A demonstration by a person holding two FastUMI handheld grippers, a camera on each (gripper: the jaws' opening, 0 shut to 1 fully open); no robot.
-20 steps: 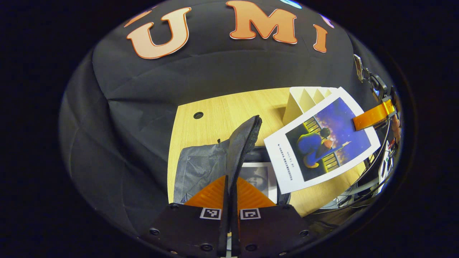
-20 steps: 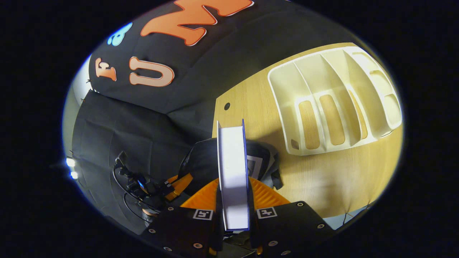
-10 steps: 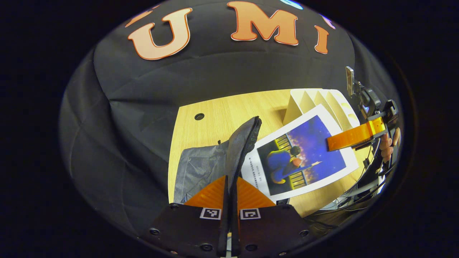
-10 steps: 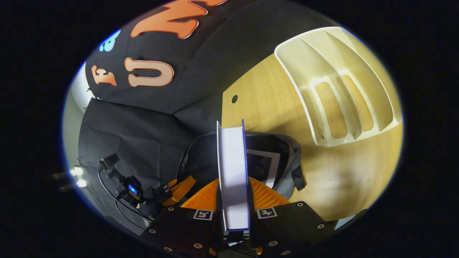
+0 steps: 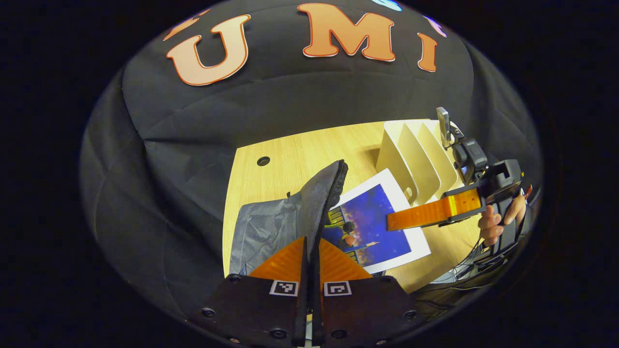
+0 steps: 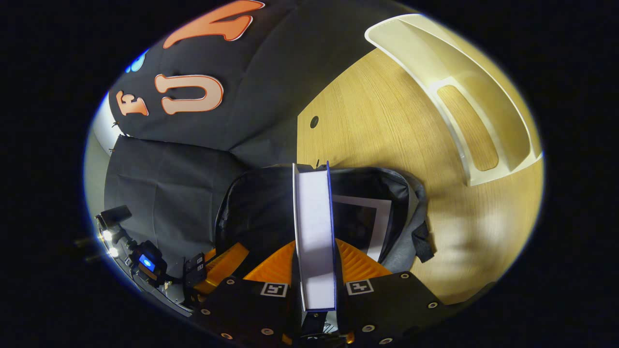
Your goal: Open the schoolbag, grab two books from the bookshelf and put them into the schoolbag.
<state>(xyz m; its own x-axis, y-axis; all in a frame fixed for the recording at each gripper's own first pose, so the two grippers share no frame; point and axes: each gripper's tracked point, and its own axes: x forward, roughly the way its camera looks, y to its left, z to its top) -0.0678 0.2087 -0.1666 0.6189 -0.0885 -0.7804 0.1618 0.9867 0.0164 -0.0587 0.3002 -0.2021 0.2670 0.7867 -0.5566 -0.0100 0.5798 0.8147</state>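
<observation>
The grey schoolbag (image 5: 266, 227) lies on the wooden table (image 5: 295, 150), its zip flap (image 5: 329, 188) lifted upright. My left gripper (image 5: 311, 244) is shut on that flap's edge. A book with a blue picture cover (image 5: 382, 220) slants into the bag's mouth, its lower corner hidden behind the flap. In the right gripper view my right gripper (image 6: 315, 244) is shut on this book (image 6: 314, 217), seen edge-on over the bag's dark inside (image 6: 261, 208). Another book (image 6: 375, 220) with a white border lies inside the bag.
The cream bookshelf (image 5: 416, 150) stands on the table right of the bag, its slots (image 6: 464, 101) bare. A hand (image 5: 493, 222) holds the right gripper (image 5: 394, 223) beside it. The left gripper (image 6: 225, 258) shows at the bag's left rim. Black cloth walls off the table's back and left.
The right gripper has carried the blue book left and down, from beside the shelf into the bag's mouth. The left gripper keeps the flap lifted, unmoved.
</observation>
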